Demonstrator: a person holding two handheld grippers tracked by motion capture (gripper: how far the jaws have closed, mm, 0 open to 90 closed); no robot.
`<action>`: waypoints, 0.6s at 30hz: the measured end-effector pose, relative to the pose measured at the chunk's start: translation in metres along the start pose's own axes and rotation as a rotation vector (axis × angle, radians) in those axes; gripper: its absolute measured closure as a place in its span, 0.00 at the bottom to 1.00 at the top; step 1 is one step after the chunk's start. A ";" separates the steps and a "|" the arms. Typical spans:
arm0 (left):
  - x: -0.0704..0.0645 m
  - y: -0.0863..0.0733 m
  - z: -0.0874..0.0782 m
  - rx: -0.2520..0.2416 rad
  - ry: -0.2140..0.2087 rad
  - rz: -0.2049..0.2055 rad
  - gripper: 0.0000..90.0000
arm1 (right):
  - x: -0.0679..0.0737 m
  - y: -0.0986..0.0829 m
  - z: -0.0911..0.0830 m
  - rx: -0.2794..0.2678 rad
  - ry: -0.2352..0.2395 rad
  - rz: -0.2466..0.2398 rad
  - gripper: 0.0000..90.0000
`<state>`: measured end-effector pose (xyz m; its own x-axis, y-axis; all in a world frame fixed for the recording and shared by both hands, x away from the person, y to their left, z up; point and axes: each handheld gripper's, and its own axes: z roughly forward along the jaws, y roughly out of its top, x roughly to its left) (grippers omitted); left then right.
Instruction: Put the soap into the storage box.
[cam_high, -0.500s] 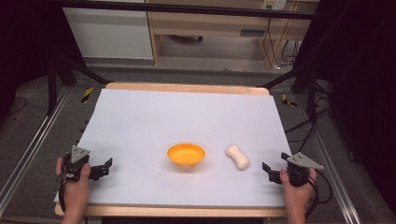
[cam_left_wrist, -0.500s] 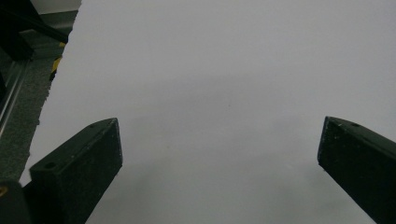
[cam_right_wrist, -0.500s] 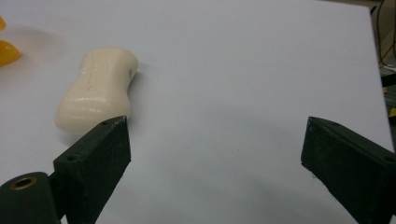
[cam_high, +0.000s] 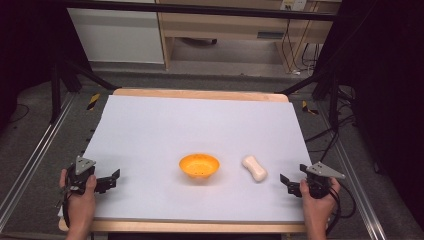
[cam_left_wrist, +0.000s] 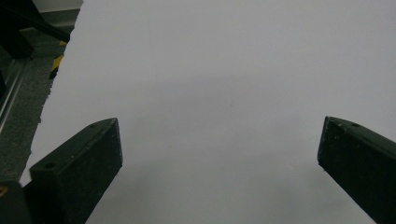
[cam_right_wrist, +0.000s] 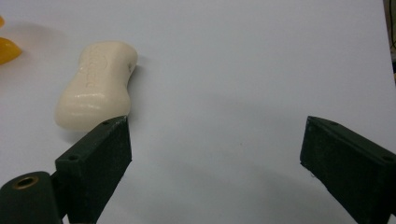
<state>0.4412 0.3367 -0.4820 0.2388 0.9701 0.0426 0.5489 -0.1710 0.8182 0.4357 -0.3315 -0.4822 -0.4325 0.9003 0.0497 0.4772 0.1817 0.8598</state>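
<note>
Right gripper (cam_high: 288, 183) sits at the near right edge of the white-covered tabletop (cam_high: 200, 125), fingers (cam_right_wrist: 95, 163) spread wide, nothing between them. A cream, waisted bar of soap (cam_high: 254, 168) lies flat on the tabletop just left of and beyond this gripper, near it but apart; in the right gripper view the soap (cam_right_wrist: 95, 84) lies past the left finger. A shallow orange plastic bowl (cam_high: 199, 166) stands just left of the soap, not touching. Left gripper (cam_high: 111, 179) rests at the near left edge, fingers (cam_left_wrist: 79, 163) wide and empty over bare tabletop.

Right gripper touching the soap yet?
Apart. High view shows bare white table between the right gripper and the soap.
</note>
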 end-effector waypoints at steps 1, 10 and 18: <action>0.000 0.000 0.000 0.002 0.000 0.001 0.00 | 0.001 0.001 0.000 0.011 0.003 0.002 0.09; 0.000 0.000 0.000 -0.002 0.002 0.002 0.00 | 0.007 0.024 0.001 0.094 -0.007 -0.036 0.11; 0.000 0.000 0.000 -0.002 -0.004 0.000 0.00 | 0.012 0.042 0.013 0.189 0.045 -0.092 0.12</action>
<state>0.4409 0.3369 -0.4820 0.2422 0.9694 0.0402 0.5469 -0.1707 0.8196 0.4602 -0.3079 -0.4523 -0.5124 0.8587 0.0016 0.5674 0.3372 0.7513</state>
